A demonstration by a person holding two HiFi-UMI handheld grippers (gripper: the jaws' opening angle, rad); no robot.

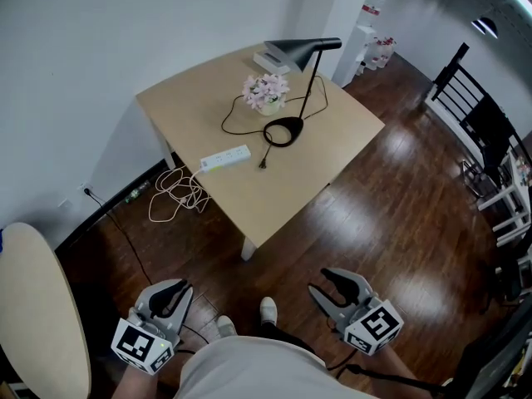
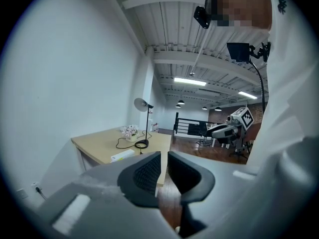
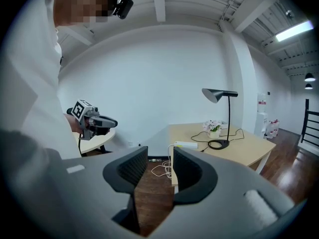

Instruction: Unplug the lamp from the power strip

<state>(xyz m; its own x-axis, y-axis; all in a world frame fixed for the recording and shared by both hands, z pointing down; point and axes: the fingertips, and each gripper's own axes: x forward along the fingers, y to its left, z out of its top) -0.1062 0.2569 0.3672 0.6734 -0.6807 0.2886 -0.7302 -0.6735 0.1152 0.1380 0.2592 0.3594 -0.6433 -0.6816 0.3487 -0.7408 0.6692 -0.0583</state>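
Note:
A black desk lamp point(image 1: 283, 130) stands on the light wooden table point(image 1: 249, 206). Its black cord loops to a plug point(image 1: 263, 165) that lies on the tabletop just right of the white power strip point(image 1: 225, 158), apart from it. Both grippers hang low near the person's body, far from the table. My left gripper point(image 1: 172, 286) point(image 2: 164, 166) shows only a narrow slit between its pads, with nothing in it. The jaws of my right gripper point(image 1: 320, 281) point(image 3: 160, 166) stand wide apart and empty. The strip point(image 3: 186, 145) and lamp point(image 3: 219, 118) appear far off in the right gripper view.
A pot of pink flowers point(image 1: 266, 91) and a stack of books point(image 1: 270, 59) share the table. White cable point(image 1: 174, 191) lies coiled on the dark wood floor by the table's left leg. A round pale seat point(image 1: 41, 306) is at my left, black railing point(image 1: 465, 90) far right.

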